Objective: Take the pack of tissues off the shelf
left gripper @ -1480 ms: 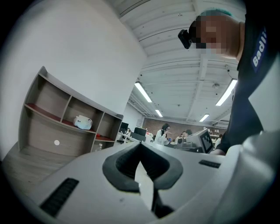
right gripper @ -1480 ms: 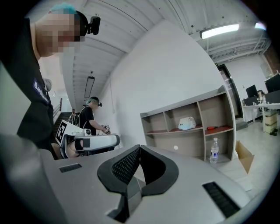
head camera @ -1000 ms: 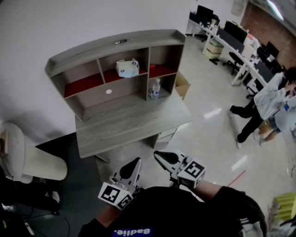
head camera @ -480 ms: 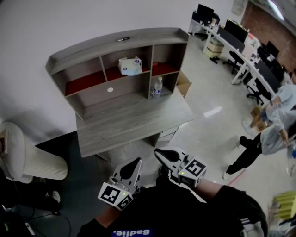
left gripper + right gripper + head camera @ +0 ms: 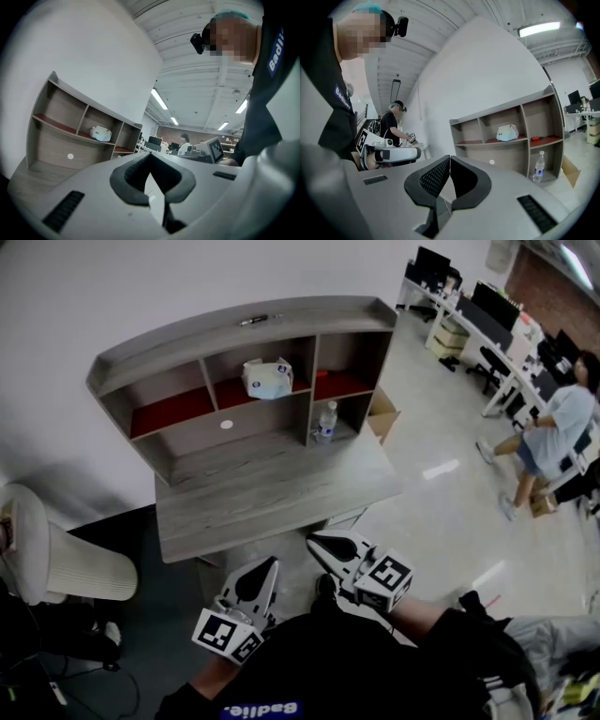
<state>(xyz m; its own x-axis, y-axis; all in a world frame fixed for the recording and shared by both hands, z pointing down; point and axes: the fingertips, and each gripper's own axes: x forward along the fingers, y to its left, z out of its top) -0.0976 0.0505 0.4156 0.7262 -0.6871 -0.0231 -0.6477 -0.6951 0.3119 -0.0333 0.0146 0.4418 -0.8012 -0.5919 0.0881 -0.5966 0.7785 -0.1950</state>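
Grey wood-grain desk (image 5: 272,498) stands against a white wall and carries a shelf unit (image 5: 169,348) of the same finish along its back edge. The pack of tissues (image 5: 267,378), white with pale blue, lies in the middle compartment of the upper row, on a red-lined board, with the compartments either side of it apart from it. Below and to the right, a clear water bottle (image 5: 325,421) stands upright in the lower right compartment. An open cardboard box (image 5: 384,415) sits on the floor just beside the desk's right end, and a cream chair (image 5: 56,563) is on the left. The left gripper (image 5: 271,563) and the right gripper (image 5: 317,541) are both held low in front of the person's dark top, well apart from the desk and the shelf. Each one's own view shows its two dark pads pressed together with nothing between them. A person (image 5: 553,418) in a light shirt is on the office floor far to the right, near rows of desks with monitors.
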